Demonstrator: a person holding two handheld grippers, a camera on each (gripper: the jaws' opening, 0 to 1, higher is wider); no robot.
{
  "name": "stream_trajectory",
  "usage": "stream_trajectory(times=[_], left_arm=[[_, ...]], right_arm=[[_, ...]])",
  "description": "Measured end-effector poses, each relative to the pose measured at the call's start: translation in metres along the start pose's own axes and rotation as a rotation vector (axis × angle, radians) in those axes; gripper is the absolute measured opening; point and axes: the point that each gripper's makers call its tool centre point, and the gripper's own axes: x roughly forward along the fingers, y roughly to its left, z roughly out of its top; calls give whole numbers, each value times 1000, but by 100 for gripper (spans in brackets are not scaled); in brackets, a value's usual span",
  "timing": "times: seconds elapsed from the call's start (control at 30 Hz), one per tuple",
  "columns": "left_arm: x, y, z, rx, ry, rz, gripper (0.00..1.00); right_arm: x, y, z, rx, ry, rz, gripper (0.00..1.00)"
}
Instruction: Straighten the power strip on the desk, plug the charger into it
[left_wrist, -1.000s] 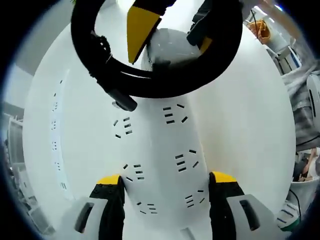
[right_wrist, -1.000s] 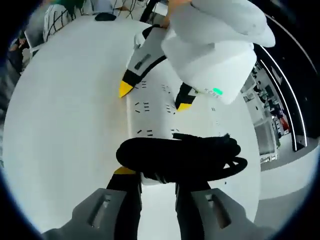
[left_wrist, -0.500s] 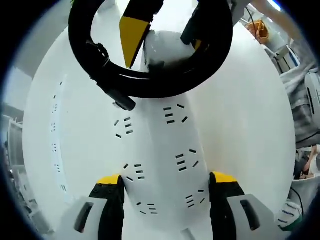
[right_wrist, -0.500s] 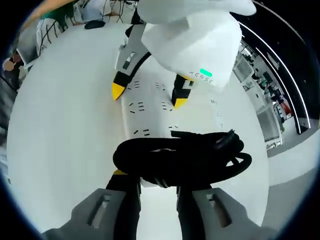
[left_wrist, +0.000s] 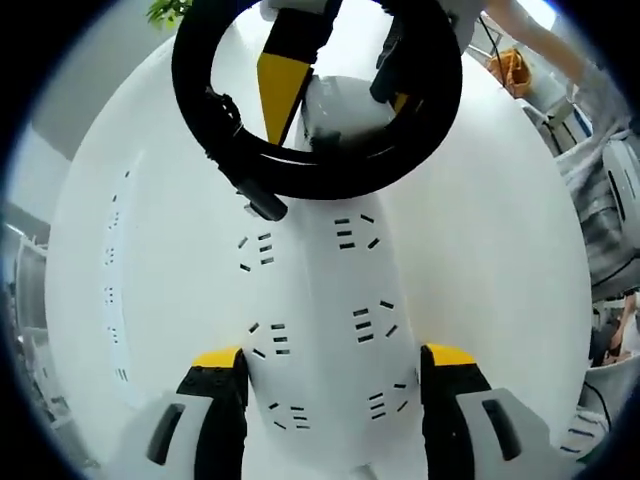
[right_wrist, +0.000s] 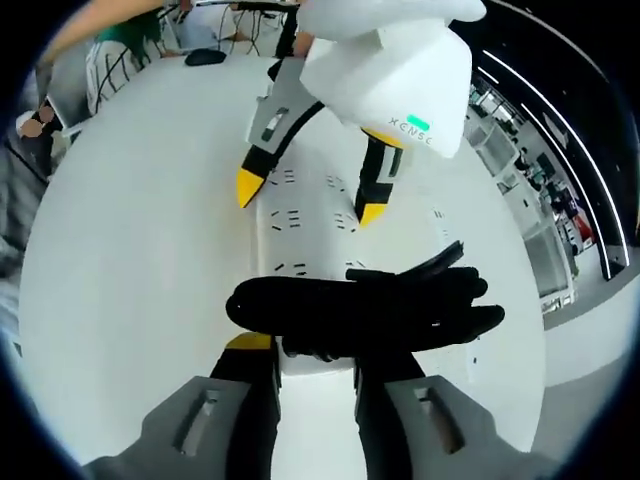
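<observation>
A white power strip (left_wrist: 320, 290) with paired rows of sockets lies on the white table and runs away from me between my left gripper's (left_wrist: 332, 358) yellow-tipped jaws, which press on its two long sides. A coiled black cord (left_wrist: 250, 160) rests over the strip's far end. My right gripper (left_wrist: 335, 105) holds that end. In the right gripper view, my right gripper (right_wrist: 315, 350) is shut on the strip's near end under the cord coil (right_wrist: 360, 310). Further along the power strip (right_wrist: 315, 235), my left gripper (right_wrist: 310, 200) straddles it.
The white table (right_wrist: 130, 260) spreads wide on both sides of the strip. A line of small slots (left_wrist: 110, 260) runs along its left part. A dark flat object (right_wrist: 205, 57) and seated people are at the far edge. Shelving and cables (left_wrist: 510, 65) stand beyond the table.
Both grippers keep their hold on the strip. The cord coil and right gripper sit slightly further right in the left gripper view; the left gripper looks a bit further off in the right gripper view.
</observation>
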Motion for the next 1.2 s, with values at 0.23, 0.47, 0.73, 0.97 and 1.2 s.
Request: stream_trajectory(times=[0.23,0.47,0.73,0.97,1.2], left_arm=[[1,-2,3,-52,-81,9,76],[-2,1,0,-106,-166,62,79],[-14,-1,14,-156,-331,74,87],[-15,-4,17,-177,-395,88,99],[-22,-5,24,-209,-483,111,99]], right_arm=[[2,0,0,2,-67,-13,27],[2,-2,3,24,-153,-45,33],[5,0,5,95,-227,-39,44],[-2,-7,20,143,-329,-58,52],[-8,-7,24,182,-397,-95,68]])
